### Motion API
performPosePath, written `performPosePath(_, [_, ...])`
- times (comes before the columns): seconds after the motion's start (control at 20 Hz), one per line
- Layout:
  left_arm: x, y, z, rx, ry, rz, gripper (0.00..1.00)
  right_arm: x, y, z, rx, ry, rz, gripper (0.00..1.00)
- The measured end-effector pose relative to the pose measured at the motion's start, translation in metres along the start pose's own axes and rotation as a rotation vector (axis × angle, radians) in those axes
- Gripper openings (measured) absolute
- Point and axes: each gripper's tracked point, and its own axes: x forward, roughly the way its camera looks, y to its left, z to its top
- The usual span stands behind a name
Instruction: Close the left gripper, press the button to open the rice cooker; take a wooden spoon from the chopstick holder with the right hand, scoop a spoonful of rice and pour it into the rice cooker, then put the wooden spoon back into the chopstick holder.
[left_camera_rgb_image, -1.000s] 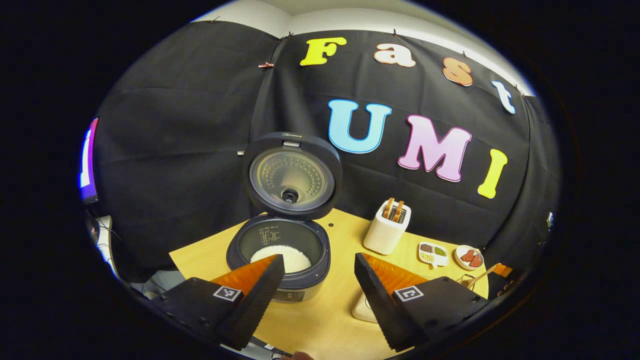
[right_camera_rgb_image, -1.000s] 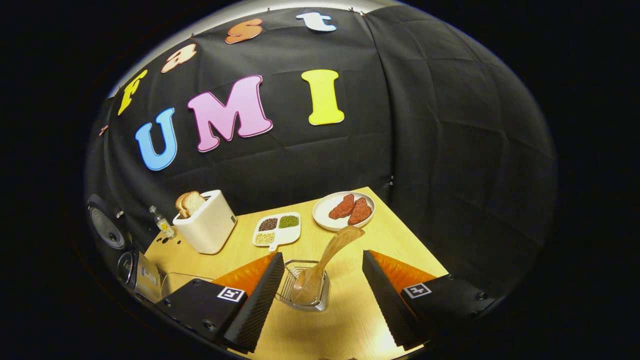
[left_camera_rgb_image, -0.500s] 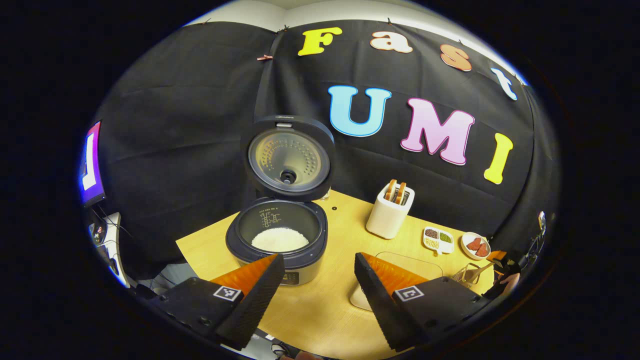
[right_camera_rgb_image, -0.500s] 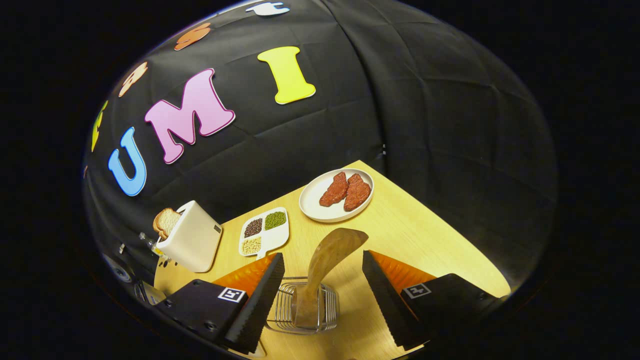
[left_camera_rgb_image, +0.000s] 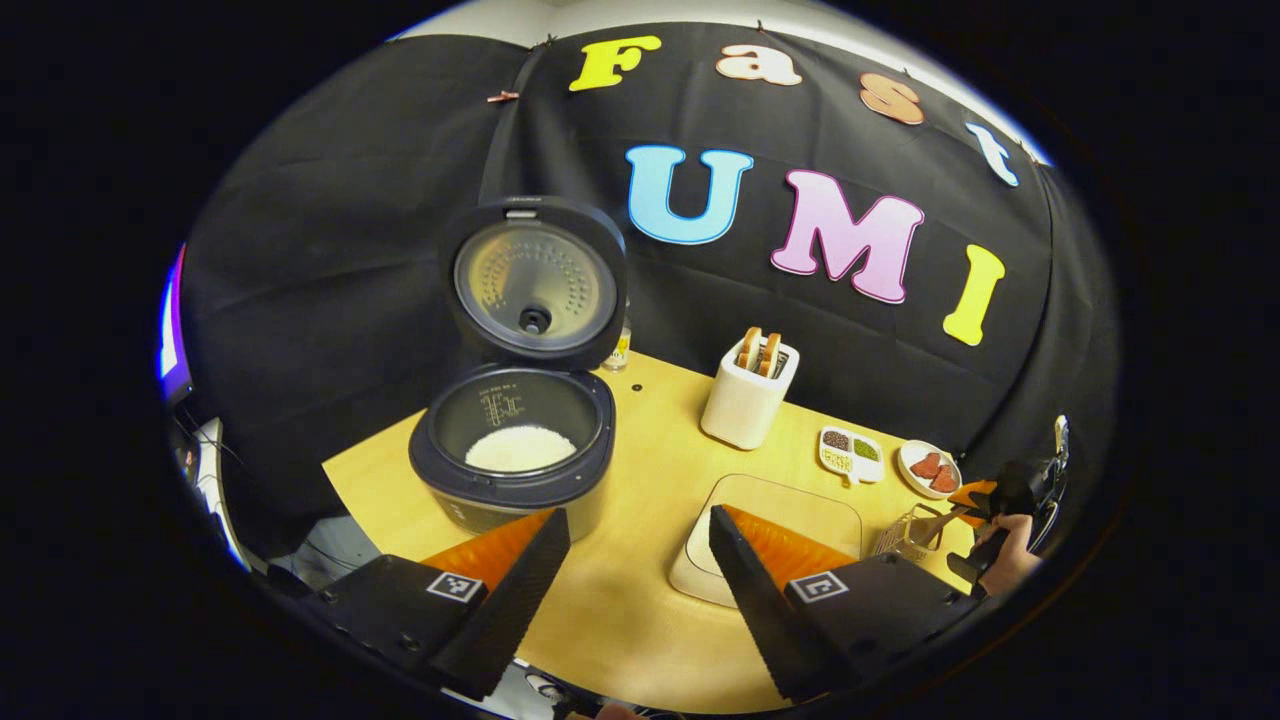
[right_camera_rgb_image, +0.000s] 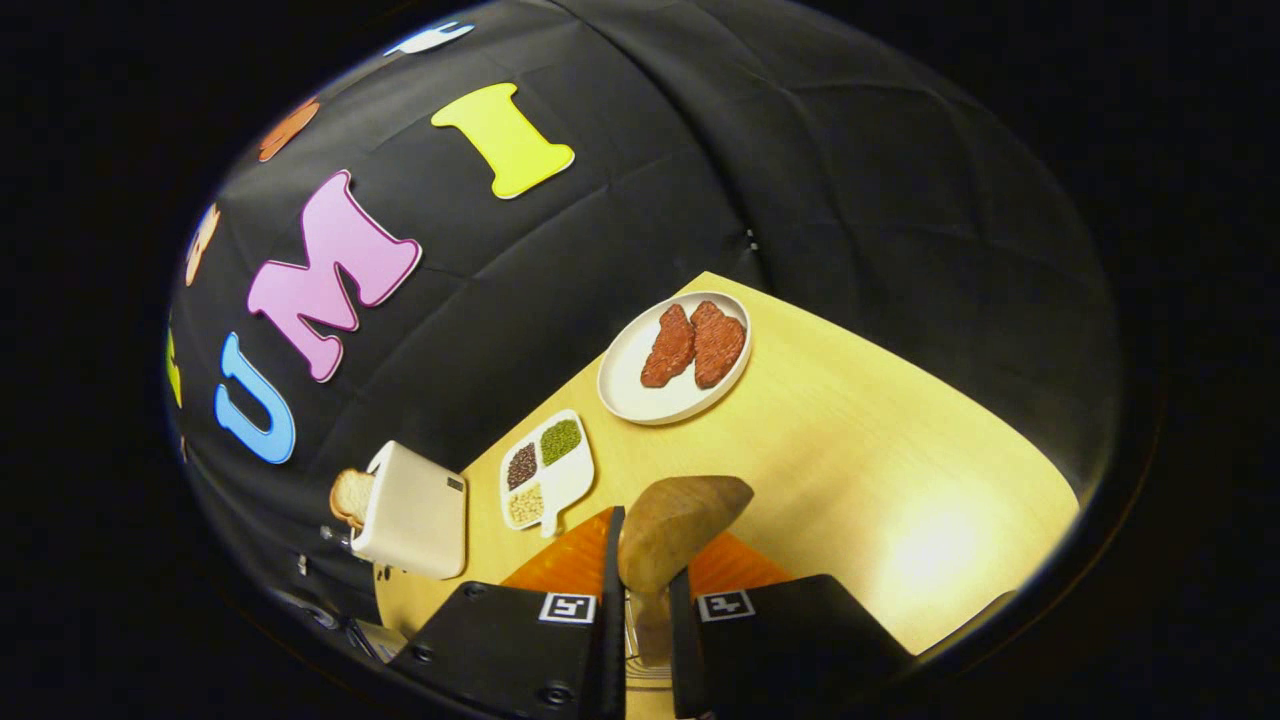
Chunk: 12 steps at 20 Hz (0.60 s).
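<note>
Fingers of the right gripper (right_camera_rgb_image: 640, 600) have just clamped onto the handle of the light wooden spoon (right_camera_rgb_image: 675, 525), having stood wide apart half a second ago. The spoon sits in the wire chopstick holder (left_camera_rgb_image: 908, 532) near the tabletop's right edge, so the pick-up looks secured and lifting seems next. The left gripper (left_camera_rgb_image: 630, 560) hangs released and empty over the front edge. The dark grey rice cooker (left_camera_rgb_image: 512, 455) stands at the left end of the wooden tabletop (left_camera_rgb_image: 640, 610), lid up, white rice inside. Bare tabletop lies between holder and cooker, beside the shallow white tray (left_camera_rgb_image: 790, 505); the white toaster (left_camera_rgb_image: 748, 402) stands farther back.
</note>
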Motion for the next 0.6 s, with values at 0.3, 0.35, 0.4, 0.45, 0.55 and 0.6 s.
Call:
performPosePath(0.3, [0.002, 0.005, 0.002, -0.013, 0.002, -0.042, 0.95, -0.027, 0.016, 0.026, -0.012, -0.097, 0.015, 0.17])
performPosePath(0.35, [0.001, 0.008, 0.004, -0.012, -0.003, -0.051, 0.95, -0.033, 0.021, 0.031, -0.01, -0.115, 0.015, 0.17])
performPosePath(0.4, [0.002, 0.011, 0.007, -0.009, -0.008, -0.059, 0.95, -0.042, 0.025, 0.037, -0.007, -0.133, 0.018, 0.17])
performPosePath(0.45, [0.001, 0.014, 0.008, -0.002, -0.015, -0.064, 0.95, -0.051, 0.03, 0.043, -0.006, -0.154, 0.021, 0.17])
performPosePath(0.55, [0.001, 0.024, 0.015, 0.019, -0.036, -0.079, 0.95, -0.071, 0.039, 0.055, -0.018, -0.21, 0.024, 0.17])
performPosePath(0.6, [0.001, 0.026, 0.017, 0.022, -0.04, -0.089, 0.95, -0.081, 0.042, 0.059, -0.03, -0.24, 0.026, 0.17])
